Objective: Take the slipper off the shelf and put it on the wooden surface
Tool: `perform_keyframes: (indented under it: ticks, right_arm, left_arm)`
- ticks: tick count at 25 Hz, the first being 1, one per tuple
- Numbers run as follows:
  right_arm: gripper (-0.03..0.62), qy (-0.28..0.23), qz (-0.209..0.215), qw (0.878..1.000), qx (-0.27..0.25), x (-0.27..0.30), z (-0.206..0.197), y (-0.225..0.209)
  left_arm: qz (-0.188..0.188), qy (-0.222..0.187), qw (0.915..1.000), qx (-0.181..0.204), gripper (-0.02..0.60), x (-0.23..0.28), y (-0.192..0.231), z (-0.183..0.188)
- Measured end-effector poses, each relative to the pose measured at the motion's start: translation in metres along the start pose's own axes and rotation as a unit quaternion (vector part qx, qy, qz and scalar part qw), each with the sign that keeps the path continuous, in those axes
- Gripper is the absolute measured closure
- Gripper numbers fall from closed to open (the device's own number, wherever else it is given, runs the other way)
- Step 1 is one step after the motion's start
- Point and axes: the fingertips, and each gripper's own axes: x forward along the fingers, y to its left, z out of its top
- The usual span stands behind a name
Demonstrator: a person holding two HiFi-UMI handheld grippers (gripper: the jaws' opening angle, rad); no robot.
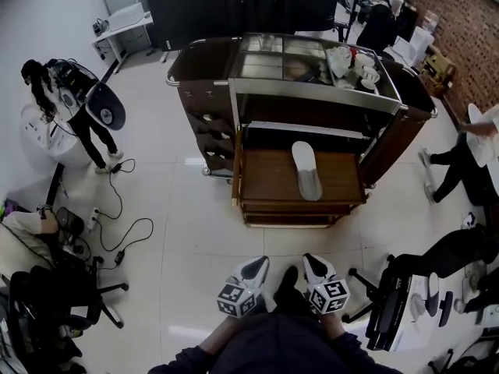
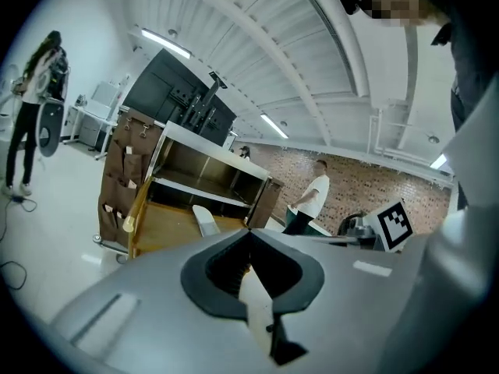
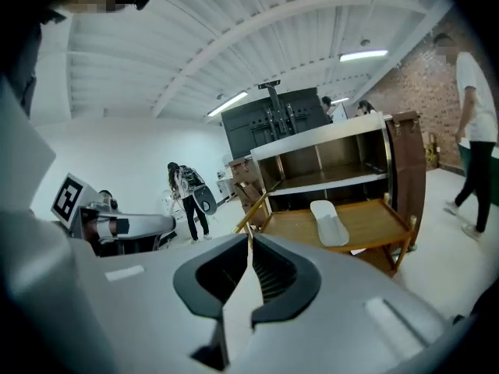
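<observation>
A pale grey slipper (image 1: 306, 170) lies lengthwise on the wooden pull-out surface (image 1: 269, 179) of a dark brown service cart, below the cart's shelf (image 1: 300, 128). The slipper (image 2: 204, 220) also shows on the wood in the left gripper view, and the slipper (image 3: 329, 223) again in the right gripper view. Both grippers hang close to my body, well short of the cart. My left gripper (image 1: 256, 265) is shut with nothing between its jaws, and my right gripper (image 1: 312, 260) is shut and empty too. Their jaws (image 2: 249, 234) (image 3: 249, 241) point toward the cart.
White dishes (image 1: 352, 59) sit on the cart's metal top. A person (image 1: 74, 107) stands at the far left, others at the right edge (image 1: 460, 158). Cables (image 1: 117, 209) trail over the tiled floor at left, near office chairs (image 1: 54, 298). Black equipment (image 1: 390, 306) stands at my right.
</observation>
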Motion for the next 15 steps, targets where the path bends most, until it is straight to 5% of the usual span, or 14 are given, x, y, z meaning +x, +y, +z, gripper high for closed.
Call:
perform_keyframes:
  ticks: [15]
  right_arm:
    - [0.594,-0.044,0.008,0.999,-0.028,-0.043,0.015,0.031]
  left_arm:
    - [-0.034,-0.018,0.9977,0.055,0.563,-0.019,-0.047,0.002]
